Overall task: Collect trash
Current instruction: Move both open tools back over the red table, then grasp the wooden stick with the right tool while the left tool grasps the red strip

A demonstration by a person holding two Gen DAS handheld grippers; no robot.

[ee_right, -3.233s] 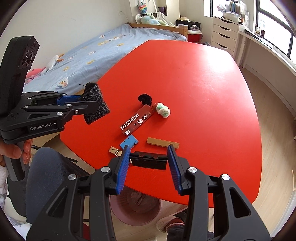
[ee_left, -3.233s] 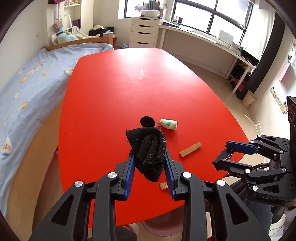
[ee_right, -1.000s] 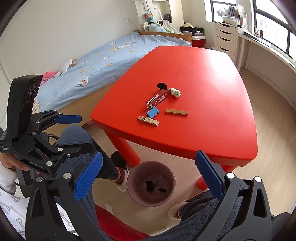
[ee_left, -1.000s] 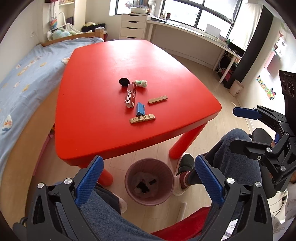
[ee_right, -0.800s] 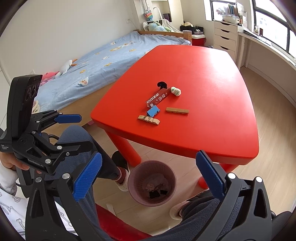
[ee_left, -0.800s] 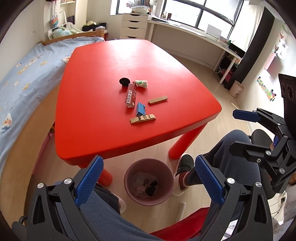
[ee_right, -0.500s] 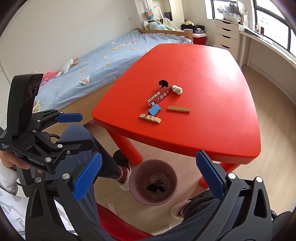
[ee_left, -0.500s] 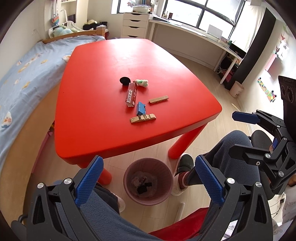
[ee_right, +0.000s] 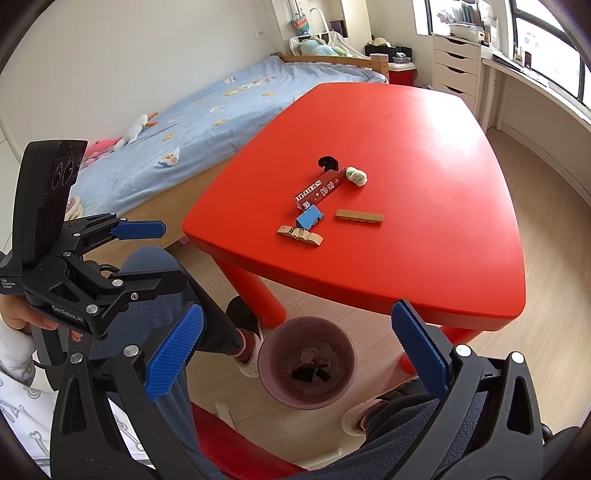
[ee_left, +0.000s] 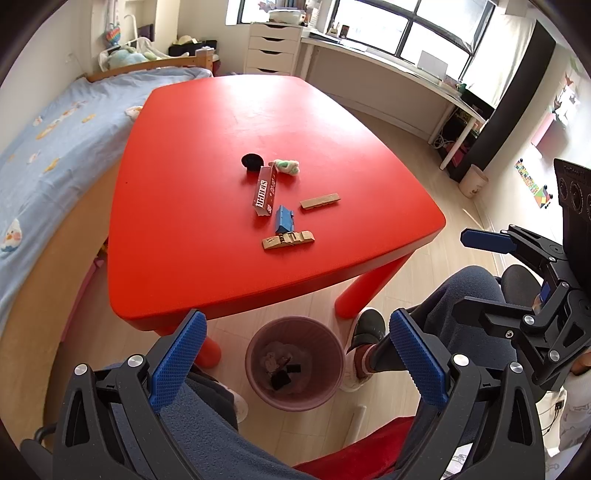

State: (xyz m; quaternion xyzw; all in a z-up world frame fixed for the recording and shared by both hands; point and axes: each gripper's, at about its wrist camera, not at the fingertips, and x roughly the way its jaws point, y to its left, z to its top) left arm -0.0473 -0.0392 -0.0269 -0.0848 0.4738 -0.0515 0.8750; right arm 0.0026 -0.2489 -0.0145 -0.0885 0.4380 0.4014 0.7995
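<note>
- Left gripper [ee_left: 295, 354] and right gripper [ee_right: 299, 354] both gape wide with nothing held, hovering above the pink bin [ee_left: 255, 354] on the floor just off the red table's [ee_left: 184, 221] near edge.
- Six bits of trash cluster on the table: red box [ee_left: 264, 192], blue piece [ee_left: 283, 218], two tan strips [ee_left: 320, 201], black cap [ee_left: 252, 161], pale wad [ee_left: 286, 167].
- Only the right view catches the hand [ee_right: 18, 321] gripping the left tool.

You worked in a daylit bedroom with pale wood flooring [ee_left: 417, 122]. A blue-sheeted bed [ee_right: 221, 96] ran along the white wall [ee_right: 129, 55]. A white drawer unit [ee_left: 273, 48] and long desk [ee_left: 388, 74] stood under big windows [ee_left: 424, 33].
</note>
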